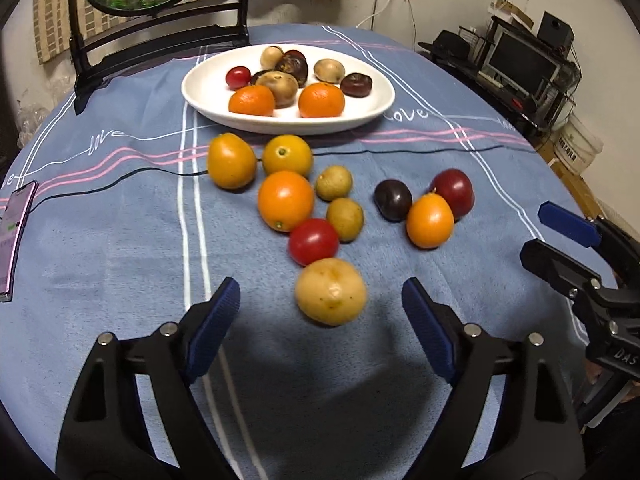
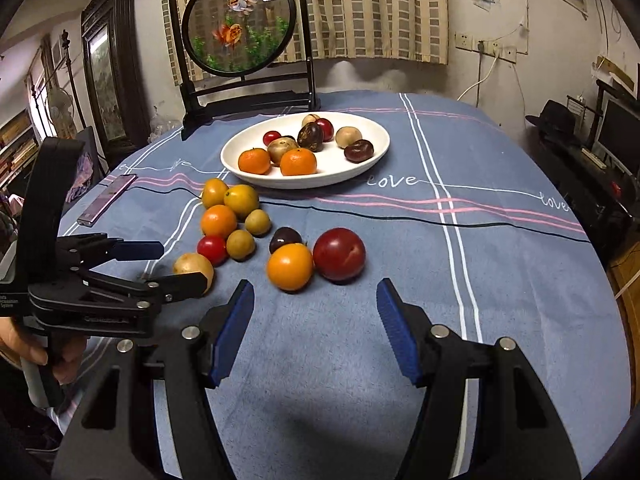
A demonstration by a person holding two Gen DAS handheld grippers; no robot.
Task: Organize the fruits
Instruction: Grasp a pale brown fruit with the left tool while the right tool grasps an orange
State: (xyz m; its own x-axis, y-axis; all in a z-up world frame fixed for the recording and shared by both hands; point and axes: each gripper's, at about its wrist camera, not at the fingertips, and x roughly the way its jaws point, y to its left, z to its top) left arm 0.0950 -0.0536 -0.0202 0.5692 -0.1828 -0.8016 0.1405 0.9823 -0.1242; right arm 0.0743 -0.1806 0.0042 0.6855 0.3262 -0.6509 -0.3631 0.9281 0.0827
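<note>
A white plate (image 1: 372, 114) (image 2: 376, 156) at the table's far side holds several fruits. More fruits lie loose on the blue cloth in front of it. A tan round fruit (image 1: 331, 291) (image 2: 191, 266) lies nearest my left gripper (image 1: 320, 312), which is open and empty, with the fruit just ahead between its fingertips. My right gripper (image 2: 316, 312) is open and empty, just short of an orange fruit (image 2: 289, 266) (image 1: 430, 221) and a dark red plum (image 2: 339, 254) (image 1: 454, 192). A red tomato (image 1: 313, 241) lies behind the tan fruit.
A round framed ornament on a black stand (image 2: 240, 24) is behind the plate. A phone (image 1: 14, 236) (image 2: 108, 199) lies at the left edge with a black cable (image 2: 440, 222) across the cloth. Shelving with electronics (image 1: 520, 60) stands to the right.
</note>
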